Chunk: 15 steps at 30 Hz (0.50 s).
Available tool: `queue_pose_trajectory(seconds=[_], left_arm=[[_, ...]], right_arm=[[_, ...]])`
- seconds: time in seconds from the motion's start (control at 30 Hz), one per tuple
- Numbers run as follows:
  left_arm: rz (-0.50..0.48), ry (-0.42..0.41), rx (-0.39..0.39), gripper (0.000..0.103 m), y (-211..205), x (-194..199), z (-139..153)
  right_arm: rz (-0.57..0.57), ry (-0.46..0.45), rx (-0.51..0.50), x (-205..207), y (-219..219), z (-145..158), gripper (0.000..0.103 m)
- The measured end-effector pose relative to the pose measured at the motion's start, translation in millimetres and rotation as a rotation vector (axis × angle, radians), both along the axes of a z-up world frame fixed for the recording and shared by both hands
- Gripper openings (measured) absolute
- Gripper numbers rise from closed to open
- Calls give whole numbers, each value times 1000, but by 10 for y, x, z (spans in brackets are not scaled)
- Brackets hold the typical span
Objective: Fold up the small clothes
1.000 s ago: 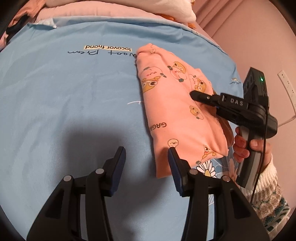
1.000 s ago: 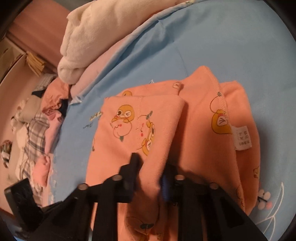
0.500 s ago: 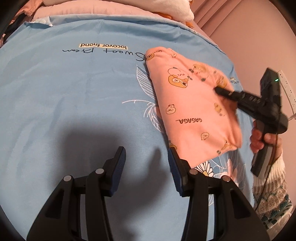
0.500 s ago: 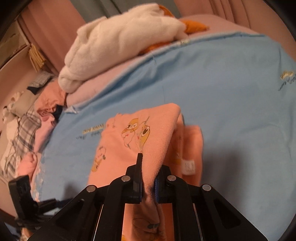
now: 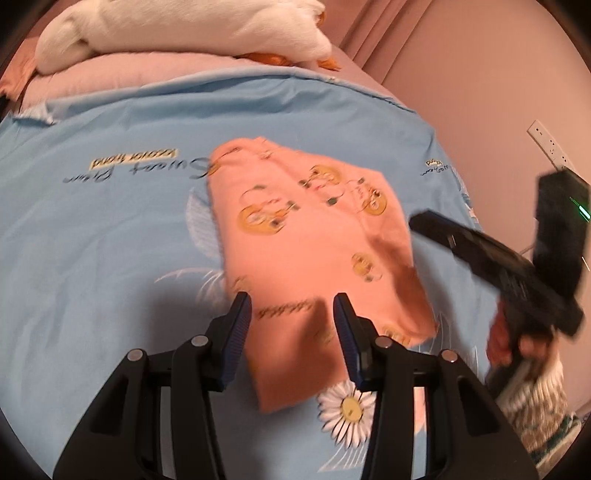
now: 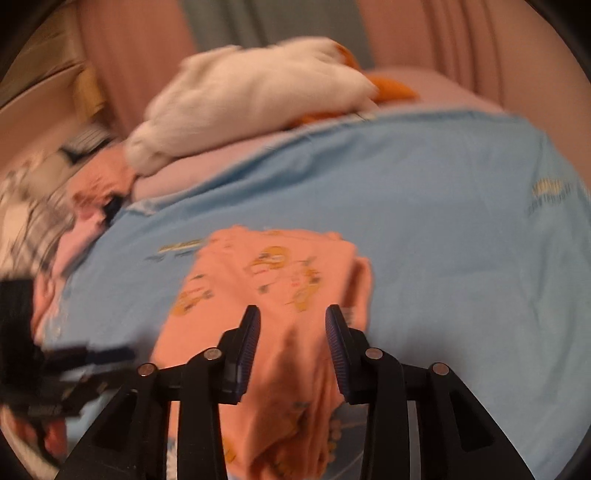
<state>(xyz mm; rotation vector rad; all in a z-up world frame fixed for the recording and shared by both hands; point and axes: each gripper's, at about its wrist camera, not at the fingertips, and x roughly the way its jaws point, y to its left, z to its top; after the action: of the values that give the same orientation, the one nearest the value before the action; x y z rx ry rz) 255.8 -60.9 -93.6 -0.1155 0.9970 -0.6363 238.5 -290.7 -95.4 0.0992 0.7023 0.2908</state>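
Note:
A small orange garment (image 5: 310,254) with cartoon prints lies folded on the blue sheet (image 5: 110,240). My left gripper (image 5: 291,314) is open, its fingers over the garment's near edge, holding nothing. My right gripper (image 6: 291,328) is open above the garment (image 6: 266,295), which lies loose between and beyond its fingers. In the left wrist view the right gripper (image 5: 480,251) hovers just right of the garment. Both views are blurred by motion.
A white plush toy (image 5: 177,29) lies on a pink pillow (image 5: 129,74) at the head of the bed. A heap of other clothes (image 6: 44,221) sits at the left edge. A wall with a socket (image 5: 546,140) stands to the right.
My right gripper has opened and let go of the orange garment, which now lies on the sheet. My left gripper has moved over the garment's near edge.

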Motion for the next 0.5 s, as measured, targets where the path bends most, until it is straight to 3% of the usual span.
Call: queue_pose_trajectory(seconds=[0.03, 0.1, 0.3, 0.5], left_arm=[[-1, -5, 4, 25, -58, 6, -14], [-5, -16, 28, 16, -155, 15, -59], [-3, -35, 105, 15, -348, 73, -230], [-11, -38, 120, 16, -376, 120, -286]], right_arm=[[29, -14, -13, -68, 65, 2, 37], [68, -15, -14, -138, 98, -27, 34], [94, 70, -90, -118, 168, -376, 26], [84, 97, -51, -32, 97, -511, 26]])
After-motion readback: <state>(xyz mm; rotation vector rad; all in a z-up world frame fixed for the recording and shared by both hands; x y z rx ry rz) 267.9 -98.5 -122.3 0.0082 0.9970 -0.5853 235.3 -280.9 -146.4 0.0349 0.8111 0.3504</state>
